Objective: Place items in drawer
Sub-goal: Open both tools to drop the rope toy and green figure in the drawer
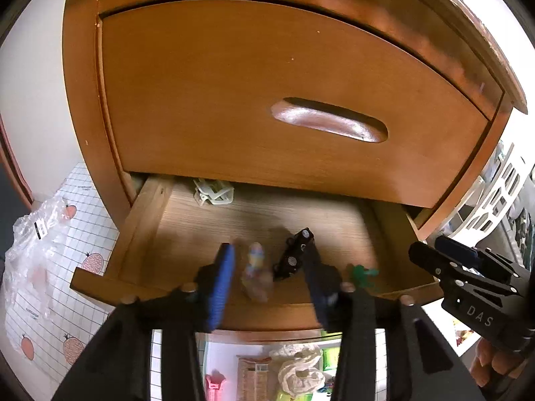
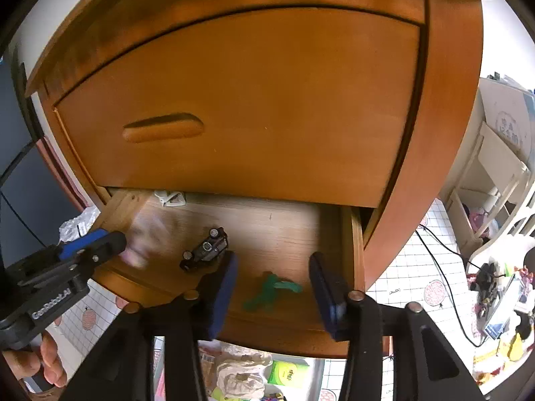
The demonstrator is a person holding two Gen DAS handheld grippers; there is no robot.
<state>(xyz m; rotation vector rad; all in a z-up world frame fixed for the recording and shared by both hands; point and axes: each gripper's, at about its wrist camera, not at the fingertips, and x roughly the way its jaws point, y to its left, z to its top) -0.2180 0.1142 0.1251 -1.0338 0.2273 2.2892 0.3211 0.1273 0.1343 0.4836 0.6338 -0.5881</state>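
Drawer [image 1: 140, 230] of a wooden cabinet [image 1: 267, 83] stands pulled out under a shut upper drawer front with a carved grip. On its floor lie a black toy car [image 1: 294, 254] near the middle, a white clip [image 1: 214, 192] at the far left under the upper front, and a green toy [image 2: 271, 290] near the front right. A pale, blurred item [image 1: 255, 272] sits between the parted fingers of the left gripper [image 1: 267, 267]; the blue pads stand clear of it on both sides. The right gripper [image 2: 272, 280] hangs over the near right part of the drawer with its jaws apart, the green toy between them but untouched. No earlier view shows whether either item has landed on the floor. Below the drawer, a crumpled white bag [image 2: 240, 377] lies on a gridded mat [image 1: 40, 327].
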